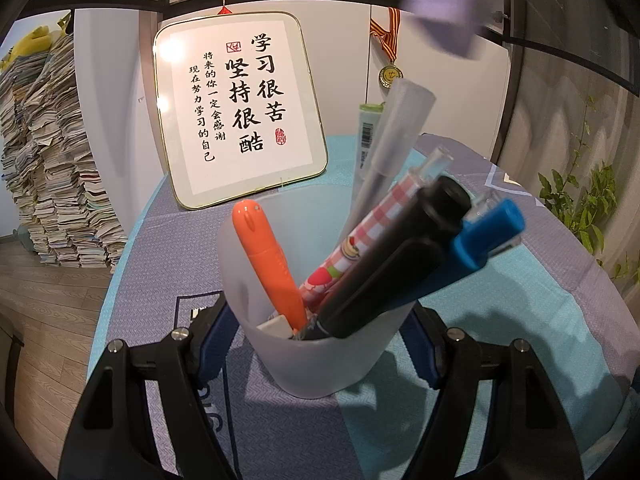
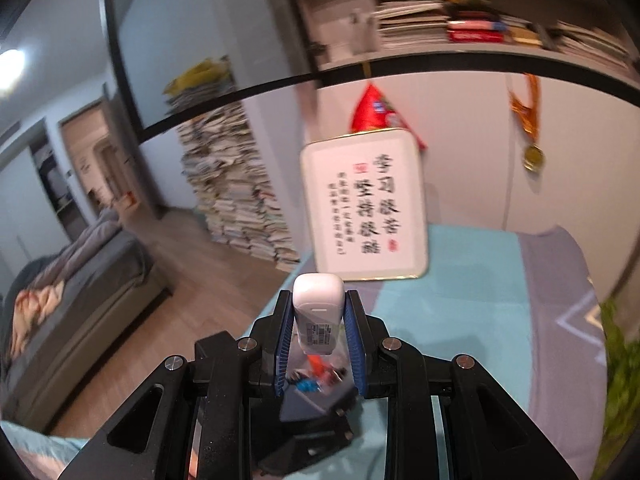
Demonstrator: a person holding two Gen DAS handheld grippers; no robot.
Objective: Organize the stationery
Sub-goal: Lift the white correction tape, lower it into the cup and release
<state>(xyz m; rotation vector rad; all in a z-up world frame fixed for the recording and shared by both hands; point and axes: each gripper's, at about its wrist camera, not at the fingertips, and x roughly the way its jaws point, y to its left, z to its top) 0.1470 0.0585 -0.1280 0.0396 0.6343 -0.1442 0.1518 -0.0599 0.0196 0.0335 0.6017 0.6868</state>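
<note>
A frosted plastic cup [image 1: 320, 360] sits between the blue pads of my left gripper [image 1: 320, 340], which is shut on it just above the tablecloth. In it stand an orange pen [image 1: 264, 256], a pink checked pen [image 1: 372, 224], a black marker [image 1: 400, 264], a blue-capped pen [image 1: 488, 232] and a clear-capped pen [image 1: 396, 132]. My right gripper [image 2: 319, 304] is shut on a small white barcoded case [image 2: 319, 312], held upright in the air. Below it, blurred, the cup of pens [image 2: 320, 376] shows between its fingers.
A framed calligraphy board [image 1: 240, 108] leans at the back of the teal and purple tablecloth [image 1: 520, 320]. A medal [image 1: 390, 76] hangs on the wall; a tall stack of books [image 1: 52, 160] stands left, a plant [image 1: 580, 200] right. A blurred purple shape [image 1: 440, 12] is overhead.
</note>
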